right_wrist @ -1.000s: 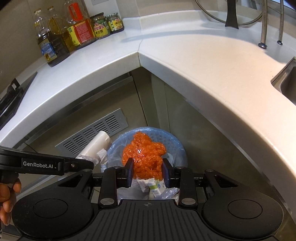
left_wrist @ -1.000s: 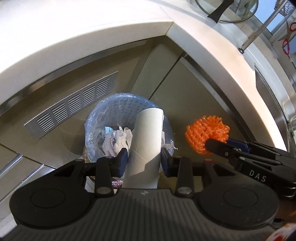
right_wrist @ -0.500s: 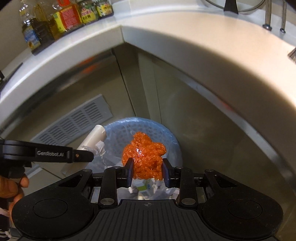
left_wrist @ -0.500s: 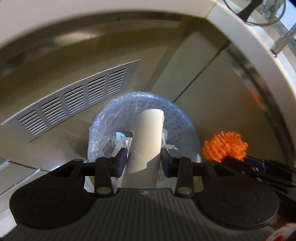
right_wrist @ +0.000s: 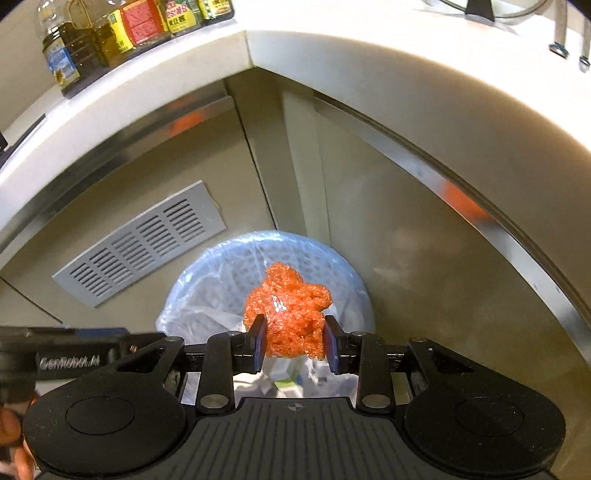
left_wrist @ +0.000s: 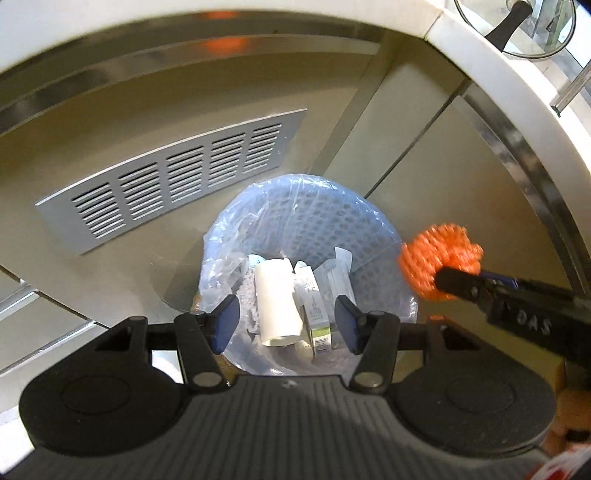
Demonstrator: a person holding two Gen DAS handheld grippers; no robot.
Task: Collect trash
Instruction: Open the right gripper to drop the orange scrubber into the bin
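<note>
My right gripper [right_wrist: 294, 341] clamps an orange mesh wad [right_wrist: 291, 314] above the bin [right_wrist: 221, 269] lined with a pale blue bag. My left gripper [right_wrist: 74, 360] reaches in beside it, below the white counter [right_wrist: 369, 62] with bottles [right_wrist: 122, 33].

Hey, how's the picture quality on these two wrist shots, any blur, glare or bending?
Left wrist: the orange mesh ball is motion-blurred, the cardboard tube in the bin is sharp. Right wrist: the mesh ball has a glare spot, the left gripper is smeared. Both views: fisheye bows the countertop edge.
</note>
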